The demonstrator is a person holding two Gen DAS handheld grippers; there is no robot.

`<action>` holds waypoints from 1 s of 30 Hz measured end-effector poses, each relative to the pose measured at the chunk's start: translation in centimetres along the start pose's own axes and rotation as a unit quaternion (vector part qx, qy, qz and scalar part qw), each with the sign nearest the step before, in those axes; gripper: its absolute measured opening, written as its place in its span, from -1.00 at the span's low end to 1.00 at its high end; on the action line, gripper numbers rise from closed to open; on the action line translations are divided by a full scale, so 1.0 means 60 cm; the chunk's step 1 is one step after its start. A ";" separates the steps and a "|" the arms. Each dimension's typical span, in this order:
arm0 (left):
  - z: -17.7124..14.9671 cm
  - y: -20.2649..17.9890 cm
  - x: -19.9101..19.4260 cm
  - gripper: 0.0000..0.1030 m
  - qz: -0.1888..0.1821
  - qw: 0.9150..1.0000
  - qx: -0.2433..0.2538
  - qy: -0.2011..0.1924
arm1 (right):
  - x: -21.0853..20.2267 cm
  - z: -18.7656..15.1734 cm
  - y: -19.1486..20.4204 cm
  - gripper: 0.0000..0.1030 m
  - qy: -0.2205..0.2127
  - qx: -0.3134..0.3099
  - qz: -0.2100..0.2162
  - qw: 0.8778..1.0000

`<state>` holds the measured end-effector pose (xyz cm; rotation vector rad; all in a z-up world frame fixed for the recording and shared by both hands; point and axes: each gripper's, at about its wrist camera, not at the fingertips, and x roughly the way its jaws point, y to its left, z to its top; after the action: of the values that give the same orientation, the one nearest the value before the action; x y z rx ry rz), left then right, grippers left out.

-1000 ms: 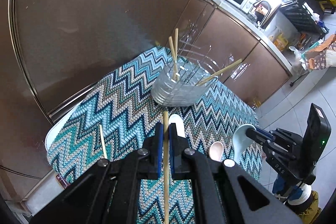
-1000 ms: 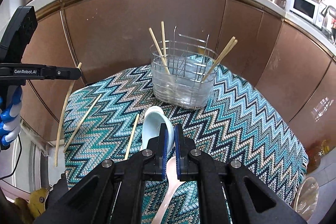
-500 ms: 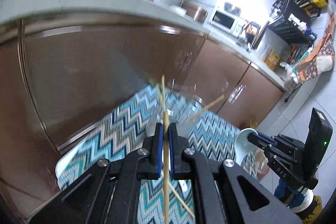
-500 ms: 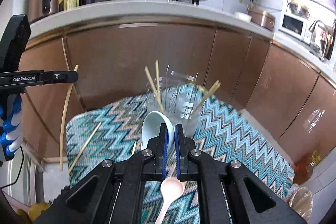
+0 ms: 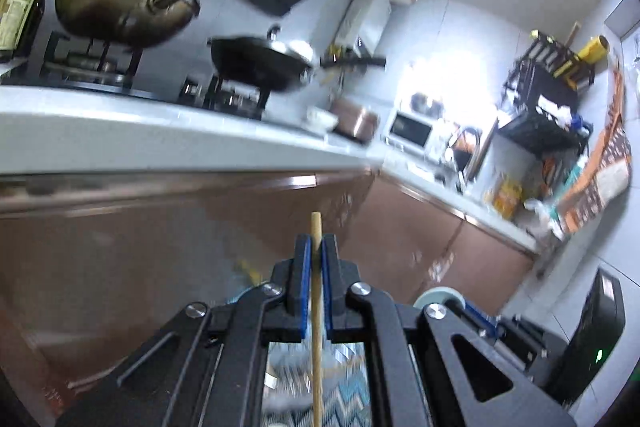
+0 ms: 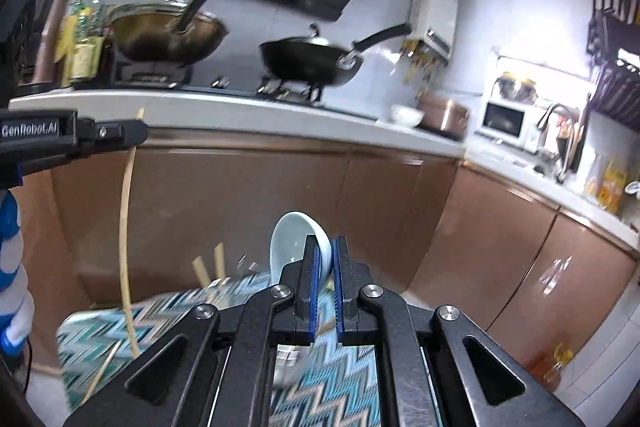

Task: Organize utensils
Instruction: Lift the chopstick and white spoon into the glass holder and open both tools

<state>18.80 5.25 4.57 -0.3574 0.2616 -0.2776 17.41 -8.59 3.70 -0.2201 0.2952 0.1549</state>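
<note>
My left gripper point(image 5: 316, 247) is shut on a wooden chopstick point(image 5: 317, 327) that runs upright between its pads, held high above the zigzag mat point(image 5: 344, 399). It also shows in the right wrist view point(image 6: 128, 131), with the chopstick point(image 6: 125, 239) hanging below it. My right gripper point(image 6: 325, 247) is shut on a pale blue ceramic spoon point(image 6: 292, 247), bowl end up. The tops of two chopsticks point(image 6: 208, 267) in the clear holder show just above the mat point(image 6: 168, 311); the holder itself is mostly hidden.
Brown cabinet fronts point(image 6: 240, 211) rise behind the mat. The counter above carries a wok point(image 6: 164, 35) and a black pan point(image 6: 308, 61). One loose chopstick point(image 6: 102, 371) lies on the mat's left part. The right gripper's body point(image 5: 568, 351) shows at lower right.
Both grippers have risen and tilted upward, carrying the chopstick and the spoon. The mat and holder have dropped to the bottom of both views; the stove and counter have come into sight.
</note>
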 end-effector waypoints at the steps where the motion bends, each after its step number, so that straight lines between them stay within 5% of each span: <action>1: 0.000 -0.005 0.015 -0.91 0.004 1.000 0.003 -0.011 | 0.013 0.002 -0.002 -0.88 -0.008 0.001 -0.008 1.000; 8: -0.046 -0.024 0.117 -0.91 0.054 0.995 0.058 -0.068 | 0.108 -0.012 -0.007 -0.88 -0.028 -0.004 -0.049 0.998; 15: -0.114 -0.010 0.176 -0.90 0.073 0.994 0.067 -0.056 | 0.157 -0.050 0.020 -0.88 -0.026 -0.023 -0.065 0.997; 19: -0.146 0.002 0.185 -0.86 0.080 0.993 0.066 -0.053 | 0.166 -0.076 0.027 -0.87 -0.014 -0.027 -0.057 0.998; 22: -0.158 0.007 0.184 -0.58 0.072 0.995 0.062 -0.035 | 0.167 -0.092 0.030 -0.81 -0.004 -0.027 -0.048 0.998; 25: -0.161 0.007 0.171 -0.43 0.065 0.996 0.060 -0.025 | 0.160 -0.095 0.027 -0.54 0.001 -0.023 -0.042 0.999; 30: -0.140 0.012 0.126 -0.31 0.058 0.997 0.050 -0.010 | 0.131 -0.084 0.020 -0.42 -0.004 -0.013 -0.040 0.999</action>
<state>23.45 0.99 -4.83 -0.2456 0.2461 -0.1713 23.24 -7.72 -3.65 -0.2575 0.2763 0.0814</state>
